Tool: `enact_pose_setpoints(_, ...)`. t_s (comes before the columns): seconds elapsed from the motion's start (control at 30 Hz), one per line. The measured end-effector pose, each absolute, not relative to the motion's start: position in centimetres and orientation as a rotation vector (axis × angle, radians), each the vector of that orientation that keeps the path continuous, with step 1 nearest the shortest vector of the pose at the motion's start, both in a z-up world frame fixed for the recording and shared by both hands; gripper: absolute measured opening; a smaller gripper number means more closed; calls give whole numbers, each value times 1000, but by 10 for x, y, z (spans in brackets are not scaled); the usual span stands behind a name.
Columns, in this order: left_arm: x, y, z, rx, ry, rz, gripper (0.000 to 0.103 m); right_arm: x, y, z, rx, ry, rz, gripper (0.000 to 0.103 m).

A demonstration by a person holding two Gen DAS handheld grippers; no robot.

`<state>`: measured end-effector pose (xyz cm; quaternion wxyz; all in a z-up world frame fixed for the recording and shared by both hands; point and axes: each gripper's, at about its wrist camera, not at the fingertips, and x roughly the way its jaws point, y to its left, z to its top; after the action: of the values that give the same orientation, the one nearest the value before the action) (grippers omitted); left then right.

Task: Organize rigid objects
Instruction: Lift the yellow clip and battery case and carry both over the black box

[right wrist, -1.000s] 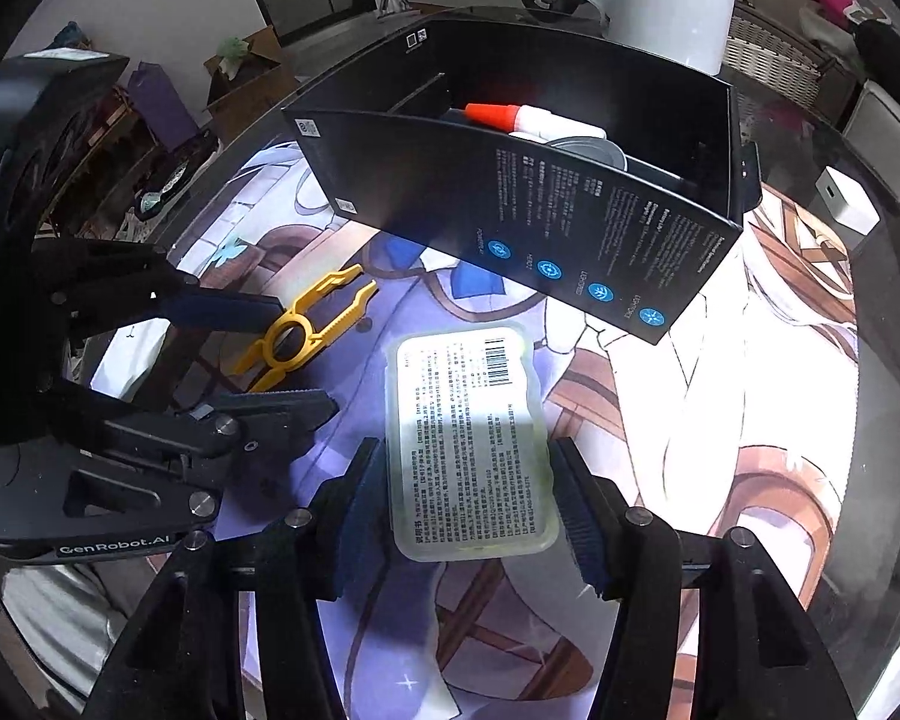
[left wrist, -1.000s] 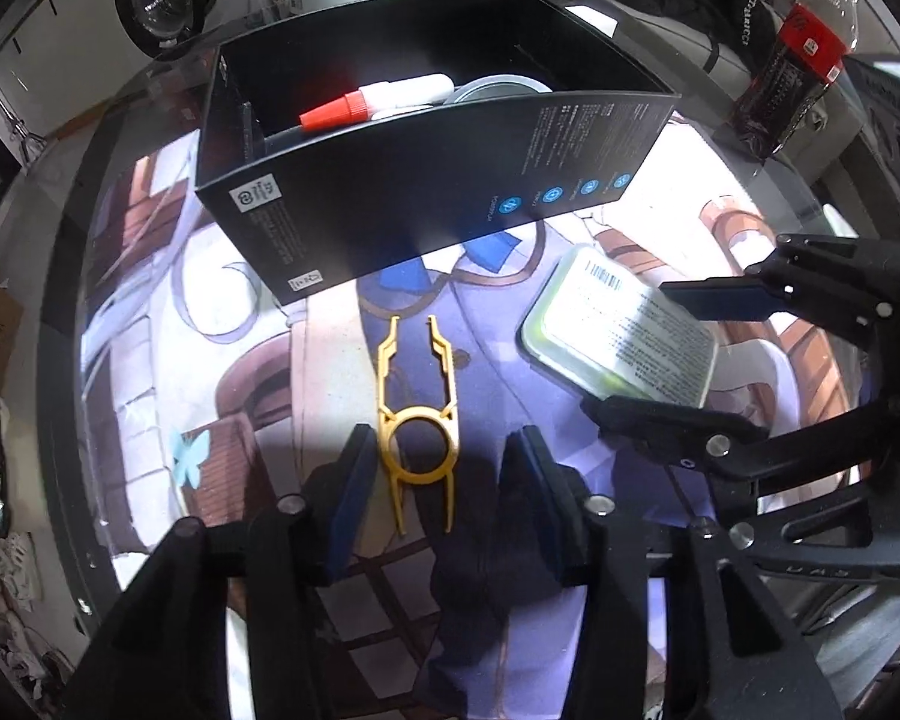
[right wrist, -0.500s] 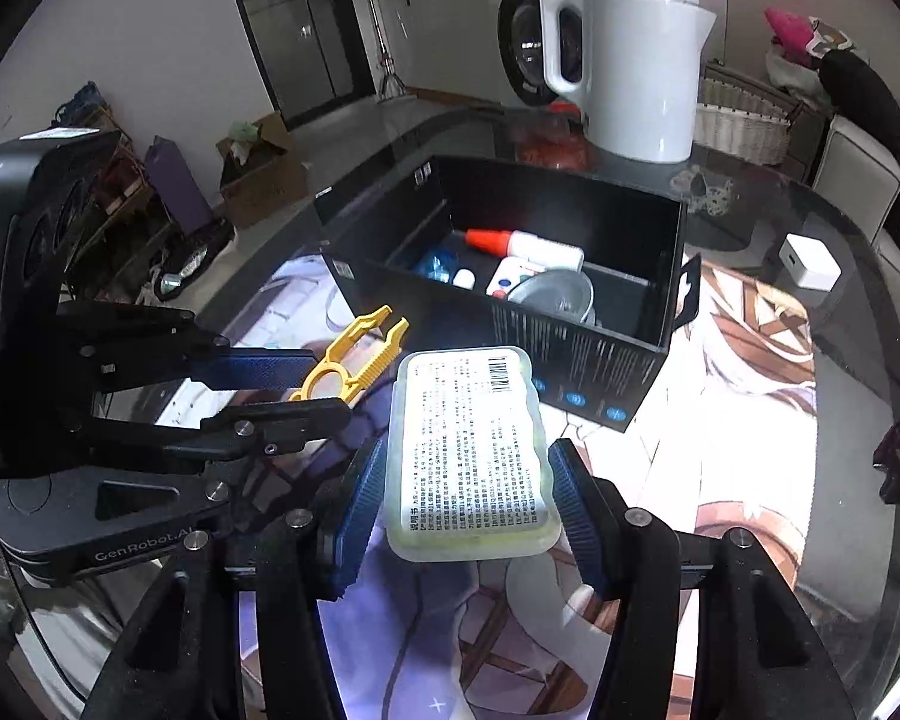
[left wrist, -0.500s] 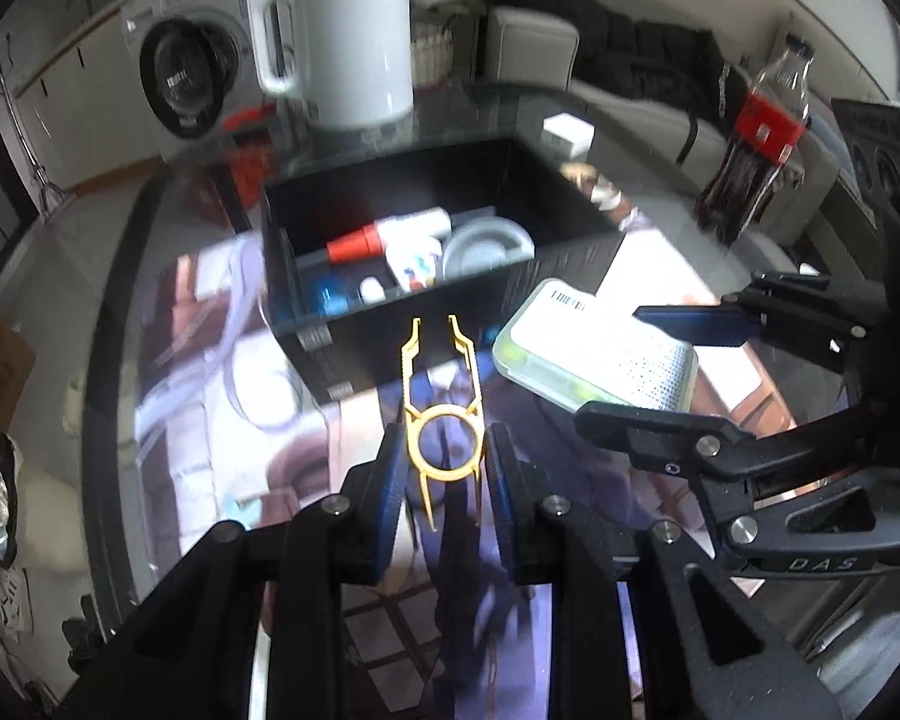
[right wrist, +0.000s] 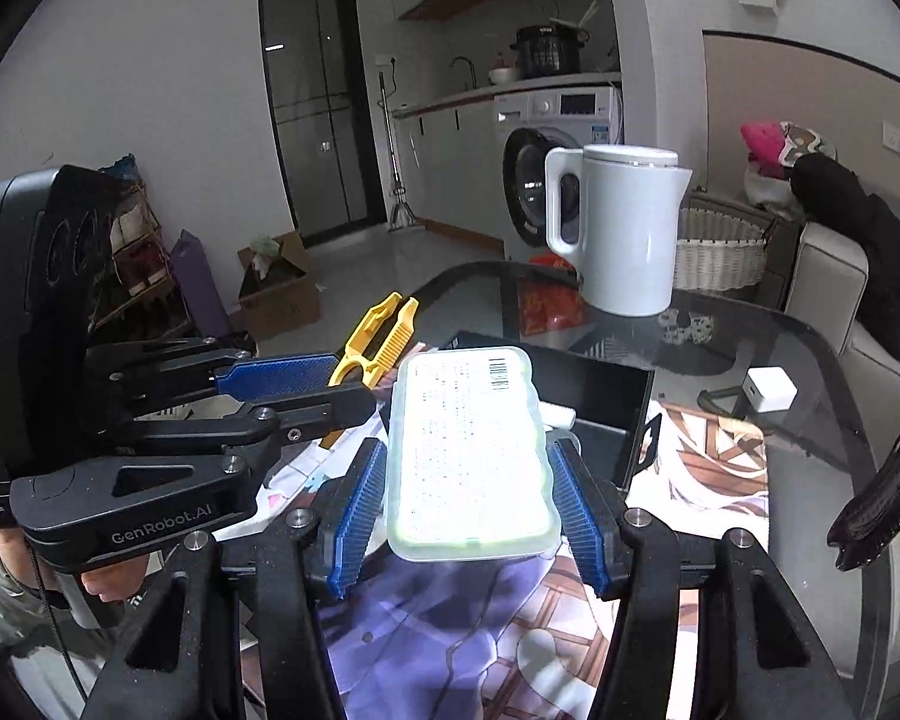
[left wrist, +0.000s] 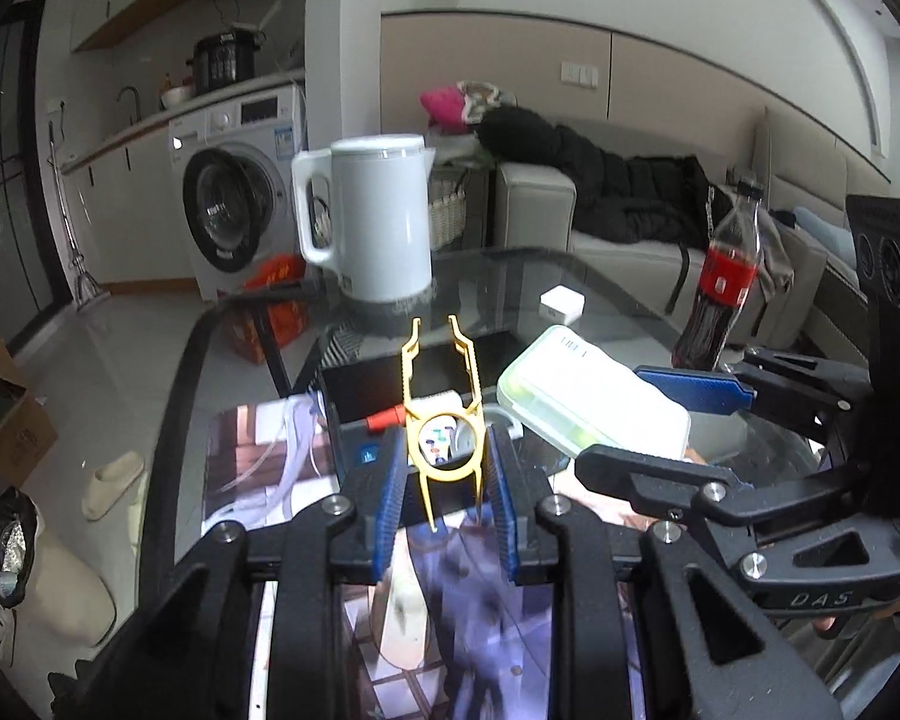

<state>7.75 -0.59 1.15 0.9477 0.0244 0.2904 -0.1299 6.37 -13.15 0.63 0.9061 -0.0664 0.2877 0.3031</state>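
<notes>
My left gripper is shut on a yellow plastic tool, held in the air with its prongs pointing away; it also shows in the right wrist view. My right gripper is shut on a flat pale green case with a printed label, also lifted; the case shows in the left wrist view. Below and ahead of both lies the open black box holding a red-capped tube and other small items.
A white kettle stands behind the box on the glass table. A cola bottle stands at the right. A small white cube lies right of the box. A printed mat covers the table.
Both grippers closed on their objects on the mat, then lifted them and tilted up. The box now sits lower in both views and the room behind shows.
</notes>
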Motion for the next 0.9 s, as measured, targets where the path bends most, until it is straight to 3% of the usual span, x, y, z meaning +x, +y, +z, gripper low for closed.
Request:
enact_pose_setpoints(0.43,36,11,47,2,300,-191,24,-7,-142,45,-120,147,526,56)
enact_pose_setpoints(0.9,53,9,48,-20,323,-211,24,10,-138,53,-97,144,524,56)
